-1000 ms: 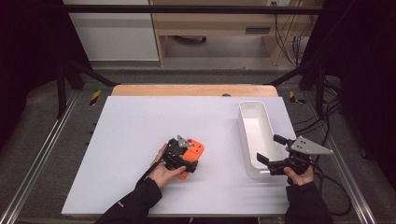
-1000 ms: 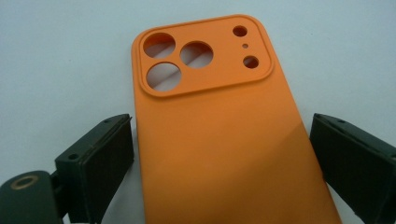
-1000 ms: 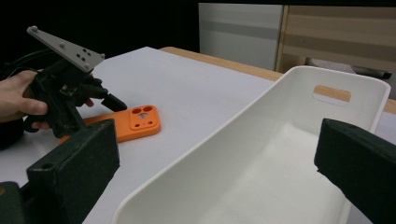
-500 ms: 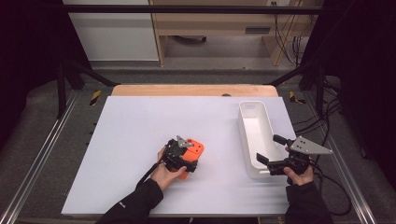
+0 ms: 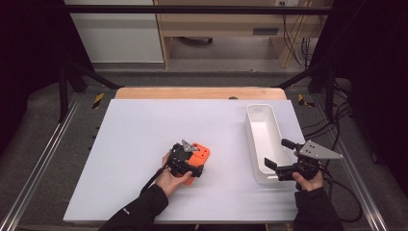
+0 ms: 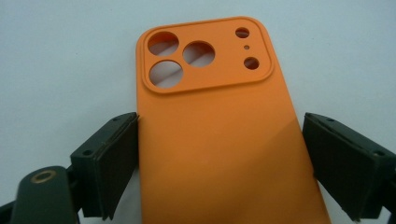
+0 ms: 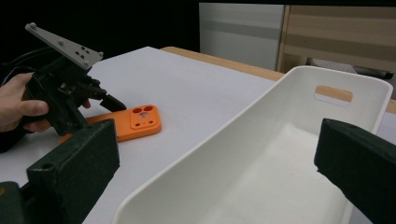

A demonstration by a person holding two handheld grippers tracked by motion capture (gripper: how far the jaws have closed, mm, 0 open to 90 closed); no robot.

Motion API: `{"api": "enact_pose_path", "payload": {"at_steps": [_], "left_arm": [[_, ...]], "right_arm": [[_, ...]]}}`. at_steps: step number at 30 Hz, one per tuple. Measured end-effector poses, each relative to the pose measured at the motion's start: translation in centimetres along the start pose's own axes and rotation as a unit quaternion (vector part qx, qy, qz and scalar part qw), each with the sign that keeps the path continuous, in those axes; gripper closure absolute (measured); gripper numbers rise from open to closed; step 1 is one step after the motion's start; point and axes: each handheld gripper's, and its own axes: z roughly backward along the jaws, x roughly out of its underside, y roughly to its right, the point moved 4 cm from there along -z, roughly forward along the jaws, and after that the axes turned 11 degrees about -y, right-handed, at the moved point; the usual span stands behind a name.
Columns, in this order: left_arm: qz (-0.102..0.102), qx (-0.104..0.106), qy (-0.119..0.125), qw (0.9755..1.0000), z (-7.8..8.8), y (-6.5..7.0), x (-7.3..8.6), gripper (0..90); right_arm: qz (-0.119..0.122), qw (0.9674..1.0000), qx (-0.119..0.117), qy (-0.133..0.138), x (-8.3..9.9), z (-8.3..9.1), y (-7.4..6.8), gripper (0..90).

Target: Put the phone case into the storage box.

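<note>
An orange phone case (image 6: 210, 130) lies flat on the white table, camera cut-outs away from the hand; it is also in the high view (image 5: 205, 153) and the right gripper view (image 7: 140, 119). My left gripper (image 6: 219, 154) straddles the case's near half. Its jaws have just been closing, and both pads now sit against the case's long edges. From above, the left gripper (image 5: 196, 161) is at the table's middle front. My right gripper (image 5: 275, 152) is open at the near end of the white tray (image 5: 250, 130), its jaws (image 7: 217, 172) spread wide across the tray's end with nothing gripped.
The tray (image 7: 210, 154) is long, deep and bare inside, with a handle slot at its far end. A wooden strip (image 5: 197, 93) borders the table's far edge. Metal rails run along both sides, and cables trail at the right.
The left gripper's jaws have drawn in around the orange case. Both hands, the case and the tray stayed where they were.
</note>
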Motion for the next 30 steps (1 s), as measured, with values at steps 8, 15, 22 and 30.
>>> {"api": "enact_pose_path", "payload": {"at_steps": [8,15,22,30], "left_arm": [[-0.004,-0.004,0.008,1.0000,0.7,-0.1,-0.2,12.7],[-0.005,0.007,0.022,0.9997,1.9,-0.2,-0.4,12.9],[-0.016,0.012,0.032,0.9993,2.9,0.2,-0.7,12.9],[-0.032,0.015,0.043,0.9984,3.9,0.6,-0.7,12.9]], "right_arm": [[0.000,1.0000,0.000,0.000,0.0,0.0,0.0,0.4],[0.000,1.0000,-0.001,0.002,0.0,0.1,0.0,0.4],[0.002,1.0000,-0.001,0.001,0.0,0.1,0.0,0.4],[0.002,1.0000,-0.001,0.001,0.0,0.1,0.0,0.4]]}}
